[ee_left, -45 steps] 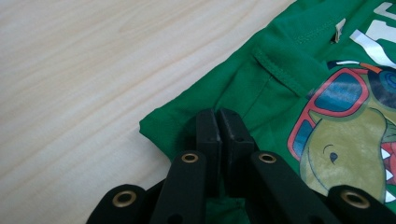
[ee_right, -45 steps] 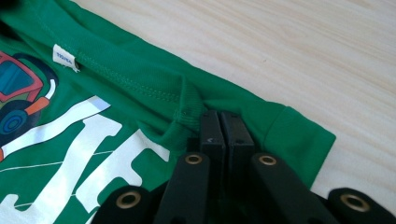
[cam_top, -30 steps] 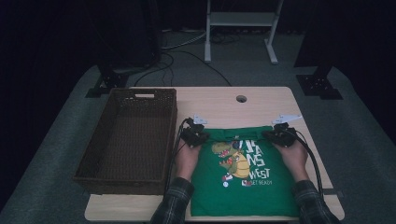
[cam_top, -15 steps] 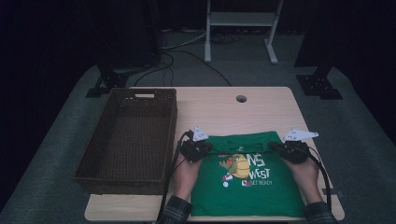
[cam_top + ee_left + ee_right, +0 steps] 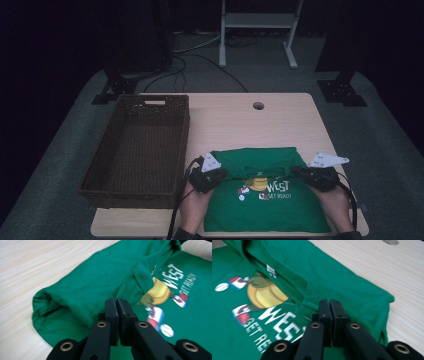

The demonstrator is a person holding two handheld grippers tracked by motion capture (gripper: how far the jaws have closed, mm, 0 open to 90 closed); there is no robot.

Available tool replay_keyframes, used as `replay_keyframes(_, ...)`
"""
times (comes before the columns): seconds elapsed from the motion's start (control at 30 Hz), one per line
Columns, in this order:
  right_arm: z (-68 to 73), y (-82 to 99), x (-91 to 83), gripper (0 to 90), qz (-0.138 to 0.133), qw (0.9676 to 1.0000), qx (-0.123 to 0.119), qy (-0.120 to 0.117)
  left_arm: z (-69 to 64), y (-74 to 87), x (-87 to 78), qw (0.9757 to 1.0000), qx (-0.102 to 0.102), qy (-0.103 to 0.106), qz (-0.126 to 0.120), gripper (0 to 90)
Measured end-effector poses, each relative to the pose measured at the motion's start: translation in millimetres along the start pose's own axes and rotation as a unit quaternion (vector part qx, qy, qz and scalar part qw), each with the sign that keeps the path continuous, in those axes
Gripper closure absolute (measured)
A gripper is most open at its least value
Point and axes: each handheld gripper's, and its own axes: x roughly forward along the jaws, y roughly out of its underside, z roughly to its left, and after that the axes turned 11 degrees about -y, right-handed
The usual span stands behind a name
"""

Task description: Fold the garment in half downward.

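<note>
Wooden table [image 5: 280, 120] bearing wicker basket [image 5: 137, 147] and green T-shirt [image 5: 265, 205].

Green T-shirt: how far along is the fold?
Done: the green T-shirt lies on the table, its top edge doubled toward the person over the print. In hand: the left claw and right claw each pinch that folded edge, shut on cloth. Left: further folds; the wicker basket beside it is empty.
</note>
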Motion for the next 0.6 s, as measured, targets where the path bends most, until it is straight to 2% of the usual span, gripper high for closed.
replay_keyframes(0.33,19.9,11.3,-23.6,89.1,-0.014,0.9998,-0.006,-0.013,-16.5,7.6,-25.8,0.9994,0.001,0.032,-0.012,87.7)
replay_keyframes(0.6,39.1,21.4,-37.6,89.1,-0.008,0.9994,-0.020,-0.025,-29.7,16.7,-40.8,0.9990,0.005,0.043,-0.005,87.6)
